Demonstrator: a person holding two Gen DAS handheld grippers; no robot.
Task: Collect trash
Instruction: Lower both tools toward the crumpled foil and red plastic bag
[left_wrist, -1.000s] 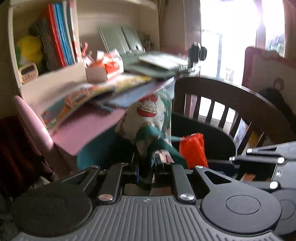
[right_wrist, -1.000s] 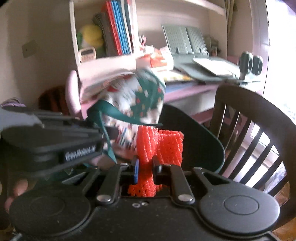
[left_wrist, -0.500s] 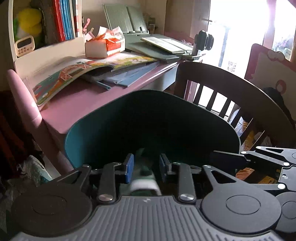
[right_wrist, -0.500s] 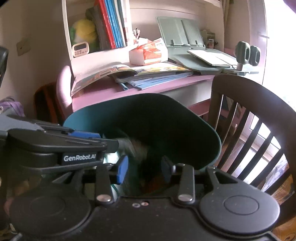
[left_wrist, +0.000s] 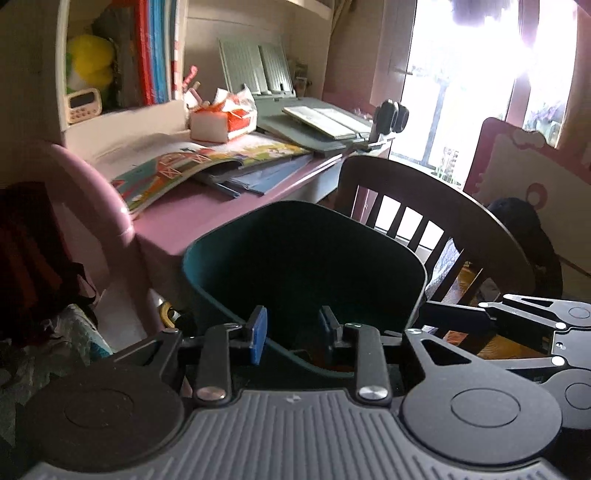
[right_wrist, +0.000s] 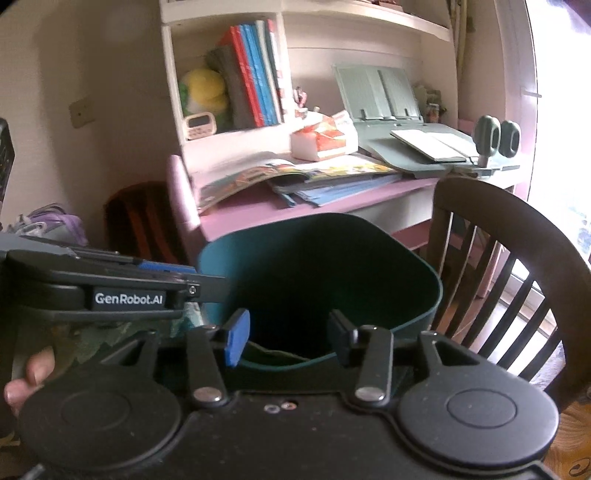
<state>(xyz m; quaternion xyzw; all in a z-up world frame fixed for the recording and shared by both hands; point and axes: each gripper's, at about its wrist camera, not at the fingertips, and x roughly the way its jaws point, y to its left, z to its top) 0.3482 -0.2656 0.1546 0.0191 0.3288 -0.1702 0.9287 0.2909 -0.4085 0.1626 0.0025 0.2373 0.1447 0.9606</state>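
Note:
A dark teal bin stands on the floor in front of the pink desk. My left gripper hovers over its near rim, open, with nothing between the blue pads. A dim reddish patch shows low inside the bin; the rest of its inside is dark. In the right wrist view the same bin sits just ahead of my right gripper, whose jaws are opening with nothing between them. Each gripper shows in the other's view: the right gripper at the right edge, the left gripper at the left.
An open picture book, a tissue pack and a grey book stand lie on the pink desk. A dark wooden chair stands right of the bin, a pink chair back left. A hand holds the left gripper.
A second ago the left gripper held a green patterned wrapper and the right an orange net over the bin. Both pieces have dropped in, both jaws have opened, and the grippers pulled back.

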